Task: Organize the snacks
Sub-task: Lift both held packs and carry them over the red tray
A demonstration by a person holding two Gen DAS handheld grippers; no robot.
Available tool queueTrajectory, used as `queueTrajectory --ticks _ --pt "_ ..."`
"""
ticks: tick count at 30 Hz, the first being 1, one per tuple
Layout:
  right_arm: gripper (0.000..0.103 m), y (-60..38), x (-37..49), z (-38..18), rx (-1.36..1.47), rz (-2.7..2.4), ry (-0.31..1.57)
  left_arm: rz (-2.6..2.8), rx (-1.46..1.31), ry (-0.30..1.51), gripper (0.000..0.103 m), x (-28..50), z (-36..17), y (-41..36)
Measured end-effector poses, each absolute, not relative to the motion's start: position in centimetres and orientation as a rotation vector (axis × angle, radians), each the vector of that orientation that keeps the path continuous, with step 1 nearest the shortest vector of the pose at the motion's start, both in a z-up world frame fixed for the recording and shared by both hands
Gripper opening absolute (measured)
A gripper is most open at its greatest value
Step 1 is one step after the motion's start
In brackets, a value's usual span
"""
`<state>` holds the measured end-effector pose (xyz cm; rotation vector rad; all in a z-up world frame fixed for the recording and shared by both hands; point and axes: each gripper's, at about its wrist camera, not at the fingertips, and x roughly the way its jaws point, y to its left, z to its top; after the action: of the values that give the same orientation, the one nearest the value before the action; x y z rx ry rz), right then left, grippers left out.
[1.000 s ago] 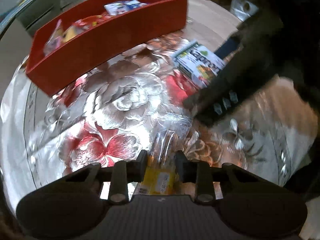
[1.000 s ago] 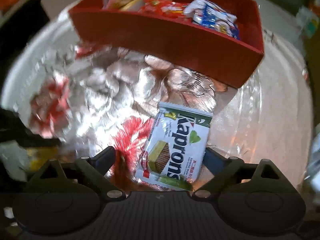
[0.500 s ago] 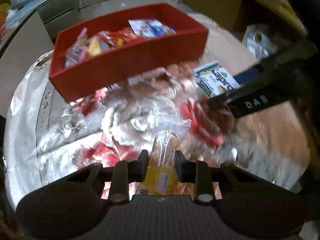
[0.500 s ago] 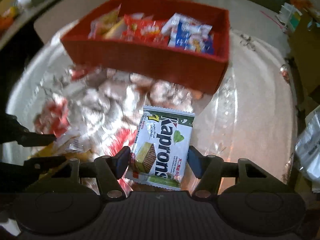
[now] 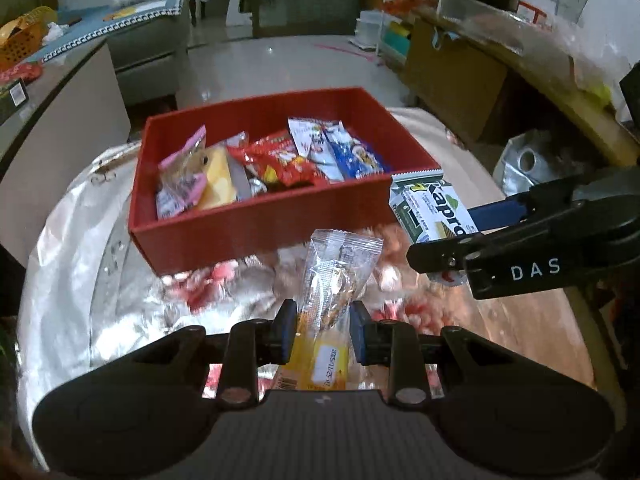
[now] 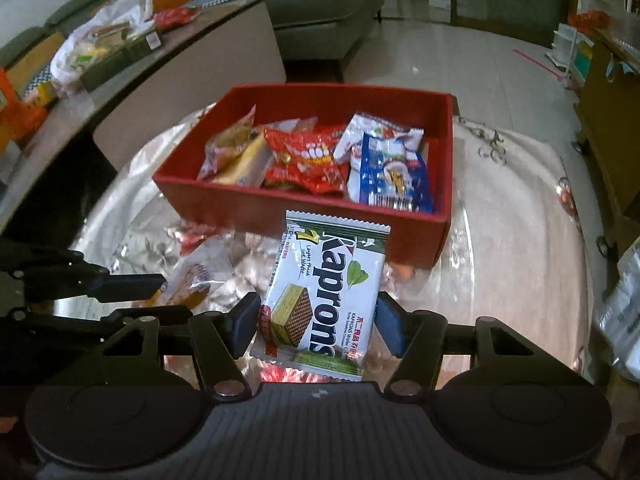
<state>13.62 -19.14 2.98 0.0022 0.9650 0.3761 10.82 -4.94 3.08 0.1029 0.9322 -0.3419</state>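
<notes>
Left tongs [image 5: 323,330] clenched on clear-wrapped snack bar [image 5: 334,280], lower center; right tongs [image 6: 316,320] just closed, gripping Kaprons wafer pack [image 6: 326,300]; red box [image 6: 304,204] above, on table [image 6: 516,280].

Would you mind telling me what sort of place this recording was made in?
Most likely a lived-in home, probably a living room. A grey sofa stands behind the table, which has a floral plastic cover, the floor is glossy tile, and bags and boxes clutter the side counter.
</notes>
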Motion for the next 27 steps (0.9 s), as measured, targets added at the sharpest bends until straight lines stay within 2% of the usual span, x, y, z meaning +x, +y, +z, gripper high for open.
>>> queueTrajectory --ticks 27 --pt "0.068 -19.9 18.5 5.0 0.089 0.346 0.884 -0.268 0.043 0.808 0.023 17.5 5.7 -6.1"
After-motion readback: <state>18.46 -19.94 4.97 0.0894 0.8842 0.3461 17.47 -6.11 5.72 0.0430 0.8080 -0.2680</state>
